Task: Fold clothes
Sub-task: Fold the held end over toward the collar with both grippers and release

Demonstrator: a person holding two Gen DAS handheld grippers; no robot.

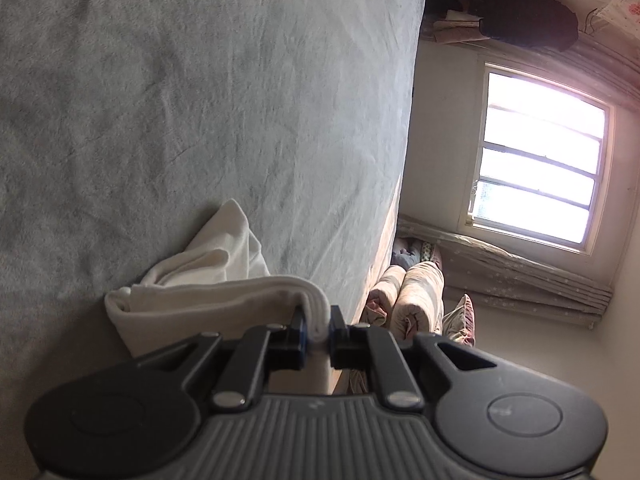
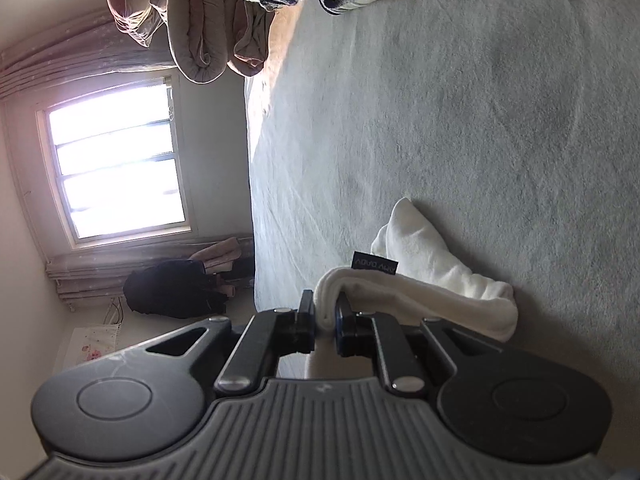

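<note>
With left gripper [image 1: 318, 330] and right gripper [image 2: 325, 322] each pinching a thick edge of the soft cream-white fleece garment [image 1: 192, 292] bunched on the grey plush bedspread [image 1: 200, 100], keep both pinches firm and level, carrying across evenly.

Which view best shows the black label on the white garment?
The right wrist view: the black label lies in plain sight on the white garment, just beyond the right gripper. The left wrist view shows only the garment's folds, no label.
</note>
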